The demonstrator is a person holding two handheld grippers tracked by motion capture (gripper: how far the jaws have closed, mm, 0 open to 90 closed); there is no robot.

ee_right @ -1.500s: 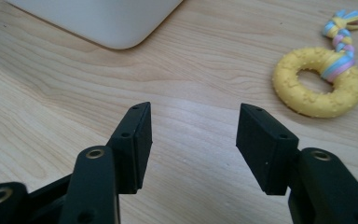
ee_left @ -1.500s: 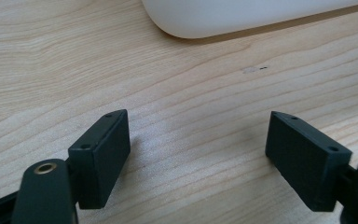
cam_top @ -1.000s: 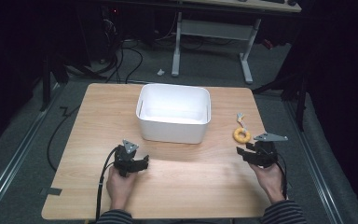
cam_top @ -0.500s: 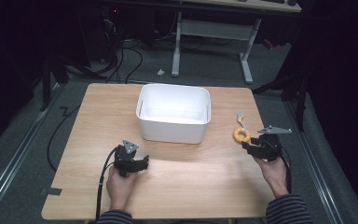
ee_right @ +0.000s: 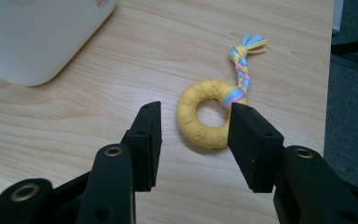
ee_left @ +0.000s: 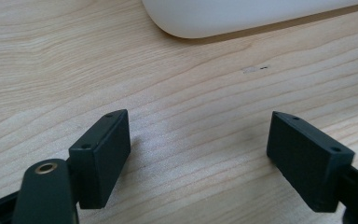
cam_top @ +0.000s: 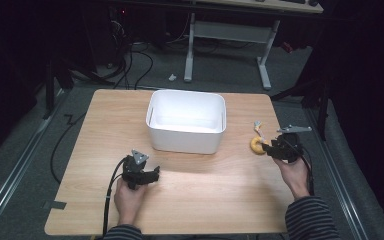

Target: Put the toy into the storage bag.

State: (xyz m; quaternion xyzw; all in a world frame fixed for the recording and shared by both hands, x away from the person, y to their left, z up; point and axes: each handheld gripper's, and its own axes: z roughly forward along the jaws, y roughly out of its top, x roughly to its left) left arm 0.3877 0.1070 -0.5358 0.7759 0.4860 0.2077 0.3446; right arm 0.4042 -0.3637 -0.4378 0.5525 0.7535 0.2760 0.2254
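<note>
A yellow rubber ring toy with a braided pastel rope tail lies flat on the wooden table near its right edge; in the high view the ring sits right of the white bin. My right gripper is open, its jaws low on either side of the ring's near part, not touching it. From above, the right gripper points left at the ring. My left gripper is open over bare wood, with nothing between its jaws; seen from above, the left gripper rests in front of the bin.
The white bin looks empty and stands mid-table, and its corner lies left of the ring. The table's right edge is close to my right hand. Desk legs and cables lie on the floor beyond the table.
My right gripper has moved forward and left, up to the yellow ring, which now sits partly between its jaws. The left gripper has stayed in place.
</note>
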